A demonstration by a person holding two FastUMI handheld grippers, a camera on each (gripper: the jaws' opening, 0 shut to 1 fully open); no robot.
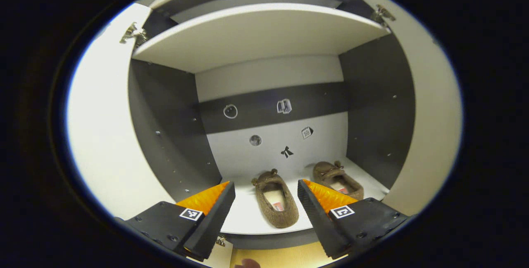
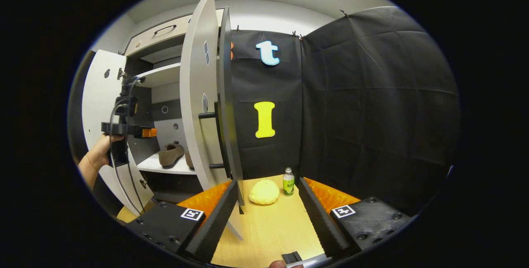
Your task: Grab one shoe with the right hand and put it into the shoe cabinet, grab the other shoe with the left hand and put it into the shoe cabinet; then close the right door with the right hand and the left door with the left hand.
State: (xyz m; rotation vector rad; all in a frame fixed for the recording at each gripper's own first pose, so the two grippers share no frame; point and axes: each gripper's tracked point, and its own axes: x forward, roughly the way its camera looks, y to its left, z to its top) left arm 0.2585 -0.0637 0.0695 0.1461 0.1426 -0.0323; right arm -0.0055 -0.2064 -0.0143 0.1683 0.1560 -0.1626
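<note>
Inside shoe cabinet (image 1: 165,135), both shoes (image 1: 276,198) side by side on bottom shelf (image 1: 248,218) beyond wide-open, empty left tongs (image 1: 266,195); right tongs (image 2: 268,195) agape, empty, flanking right door (image 2: 198,106) edge, sponge (image 2: 264,192), bottle (image 2: 288,181).

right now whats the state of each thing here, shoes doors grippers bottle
left shoe: on the cabinet's bottom shelf, toe toward the back
right shoe: on the same shelf, beside it, apart
left door: open
right door: open
left gripper: open, empty
right gripper: open, empty
bottle: upright, capped
</note>
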